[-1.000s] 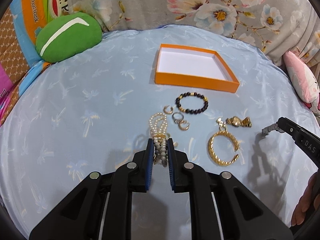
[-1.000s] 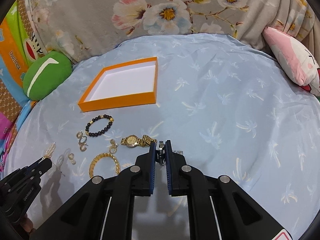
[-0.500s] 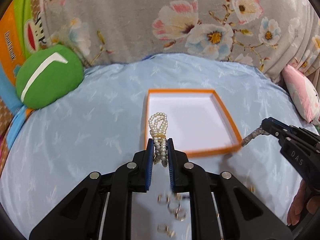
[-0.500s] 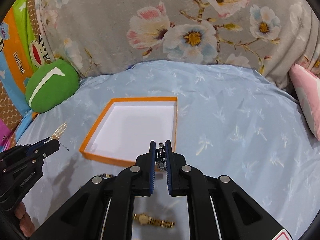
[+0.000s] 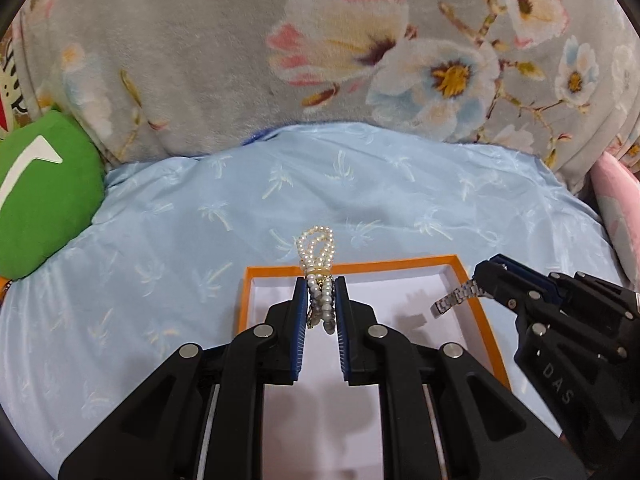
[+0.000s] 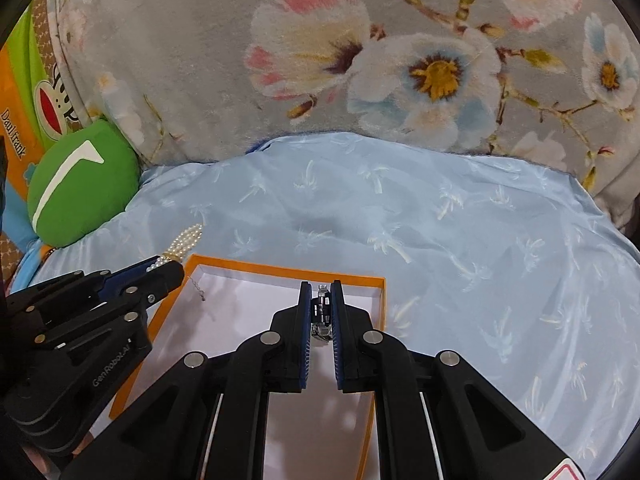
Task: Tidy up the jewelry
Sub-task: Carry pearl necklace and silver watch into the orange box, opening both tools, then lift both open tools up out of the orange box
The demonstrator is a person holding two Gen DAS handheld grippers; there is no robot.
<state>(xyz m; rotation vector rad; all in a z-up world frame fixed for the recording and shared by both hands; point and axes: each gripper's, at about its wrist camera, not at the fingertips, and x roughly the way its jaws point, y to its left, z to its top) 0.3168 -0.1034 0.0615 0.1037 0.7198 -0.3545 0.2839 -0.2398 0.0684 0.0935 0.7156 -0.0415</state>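
Observation:
My left gripper [image 5: 321, 292] is shut on a multi-strand pearl bracelet [image 5: 316, 248] and holds it above the orange box [image 5: 272, 270] with the white floor. My right gripper [image 6: 322, 300] is shut on a silver metal watch band [image 6: 321, 312] above the same box [image 6: 360, 280]. The band [image 5: 454, 300] sticks out of the right gripper in the left wrist view. The pearls [image 6: 184, 242] stick out of the left gripper in the right wrist view. The other jewelry is out of view below.
The box sits on a light blue sheet [image 5: 360, 200] with a palm print. A floral grey blanket [image 5: 320, 60] rises behind. A green cushion [image 5: 40, 192] lies at the left, a pink pillow [image 5: 618, 208] at the right.
Both grippers have moved forward from the jewelry spread to above the orange box, each carrying its piece. The box now lies right under the fingers.

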